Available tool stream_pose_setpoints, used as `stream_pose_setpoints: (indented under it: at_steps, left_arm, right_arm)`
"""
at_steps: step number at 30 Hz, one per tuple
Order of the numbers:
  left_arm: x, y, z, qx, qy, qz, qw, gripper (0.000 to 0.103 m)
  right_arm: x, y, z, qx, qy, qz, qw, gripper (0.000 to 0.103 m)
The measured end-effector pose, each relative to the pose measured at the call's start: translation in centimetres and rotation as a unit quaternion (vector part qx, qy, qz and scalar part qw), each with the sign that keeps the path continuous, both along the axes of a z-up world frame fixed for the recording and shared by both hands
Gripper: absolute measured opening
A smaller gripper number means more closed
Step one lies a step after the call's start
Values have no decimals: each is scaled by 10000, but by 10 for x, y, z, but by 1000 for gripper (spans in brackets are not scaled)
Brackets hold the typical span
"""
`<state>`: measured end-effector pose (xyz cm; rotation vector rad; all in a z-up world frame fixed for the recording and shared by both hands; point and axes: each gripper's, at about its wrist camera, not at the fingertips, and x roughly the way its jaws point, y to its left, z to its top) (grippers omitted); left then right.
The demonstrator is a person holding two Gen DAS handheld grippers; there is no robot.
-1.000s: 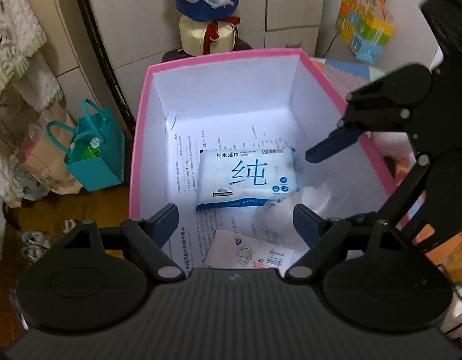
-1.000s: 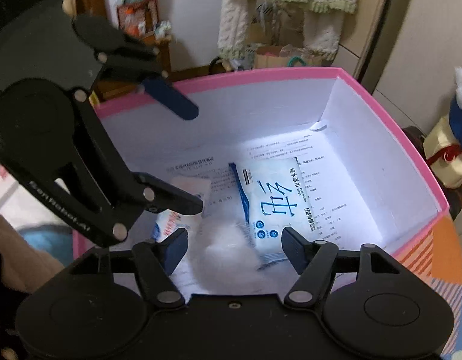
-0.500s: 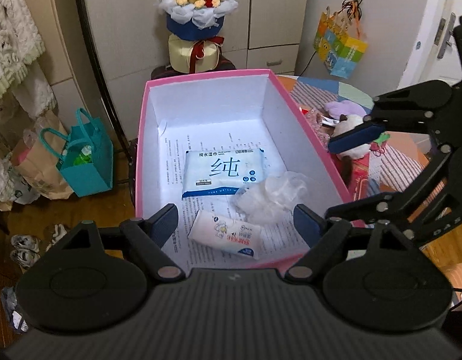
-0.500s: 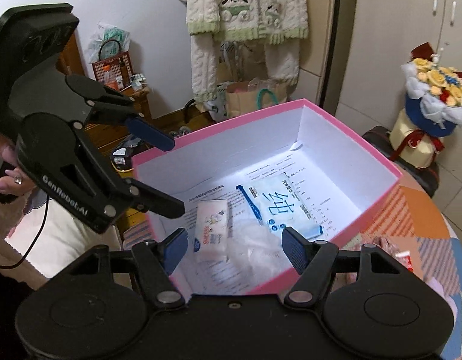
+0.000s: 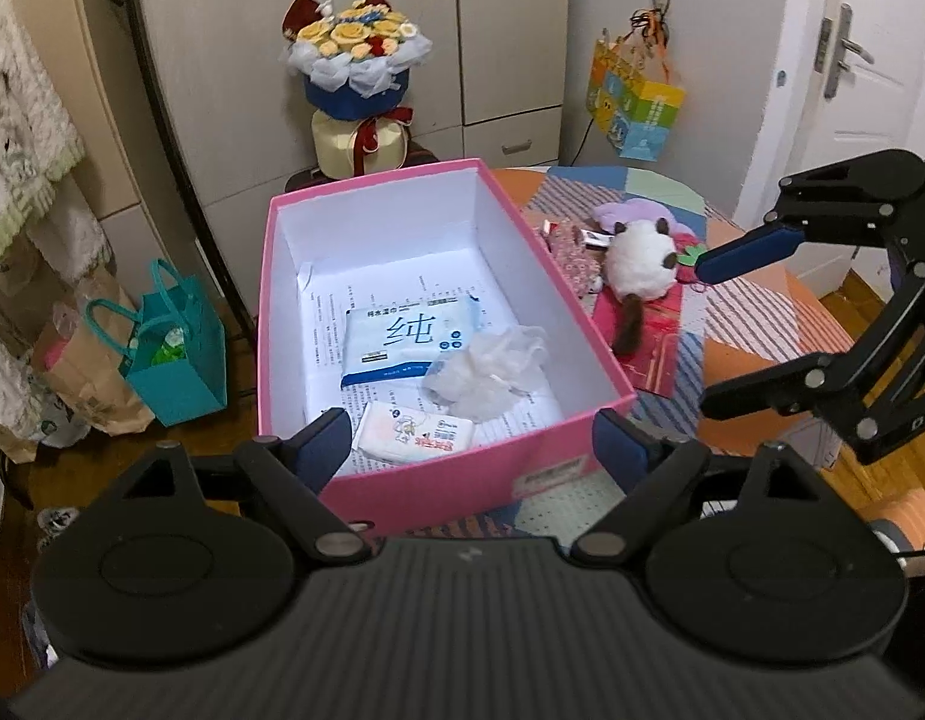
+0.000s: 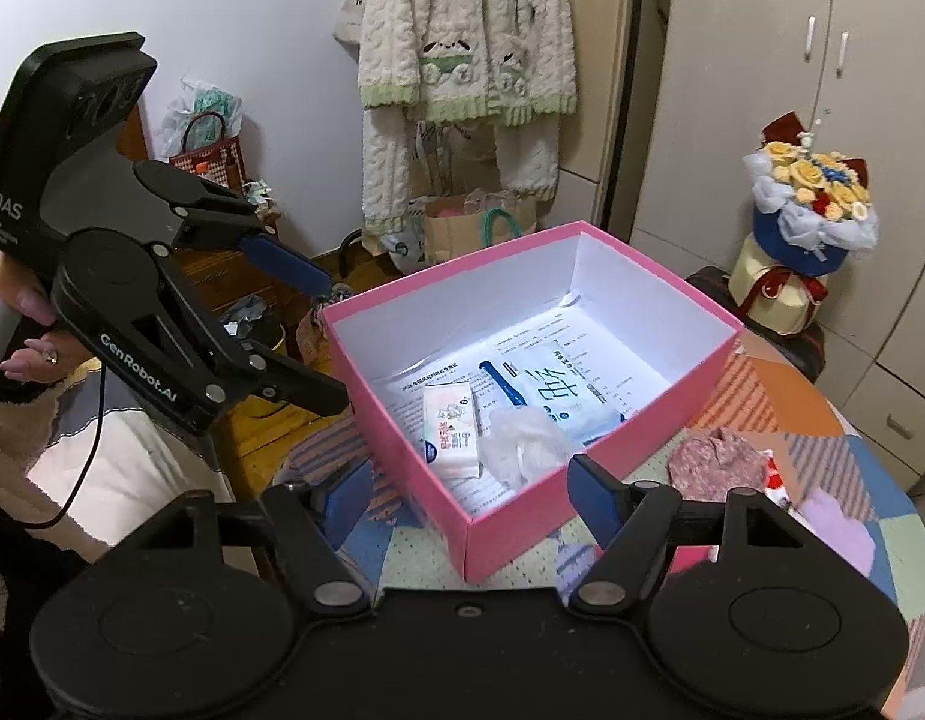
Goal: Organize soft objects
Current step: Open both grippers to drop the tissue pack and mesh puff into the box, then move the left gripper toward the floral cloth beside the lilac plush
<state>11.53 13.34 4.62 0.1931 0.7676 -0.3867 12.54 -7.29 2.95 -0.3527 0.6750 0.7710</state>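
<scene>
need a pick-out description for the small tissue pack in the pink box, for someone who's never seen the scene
Find the open pink box on the patchwork table. Three things lie on its paper-lined floor; the small tissue pack lies nearest the cameras, beside the crumpled white plastic bag. Unlike the bigger blue-and-white wet wipes pack, it is white with a cartoon print and red lettering.

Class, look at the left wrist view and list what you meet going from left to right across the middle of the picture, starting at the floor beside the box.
Teal bag → pink box → plush toy → right gripper.
</scene>
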Motion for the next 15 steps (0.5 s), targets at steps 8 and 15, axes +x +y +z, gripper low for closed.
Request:
stream_pose_setpoints:
  at_steps: [8, 15]
  left_arm:
    - [-24, -19, -6, 24, 43, -132, 9999, 91]
    - [-37, -51, -10, 72, -60, -368, 9993, 96]
  right_arm:
    - [-35, -32, -4, 147, -180, -122, 9997, 77]
    - [-58, -76, -15, 235, -174, -429, 9986, 80]
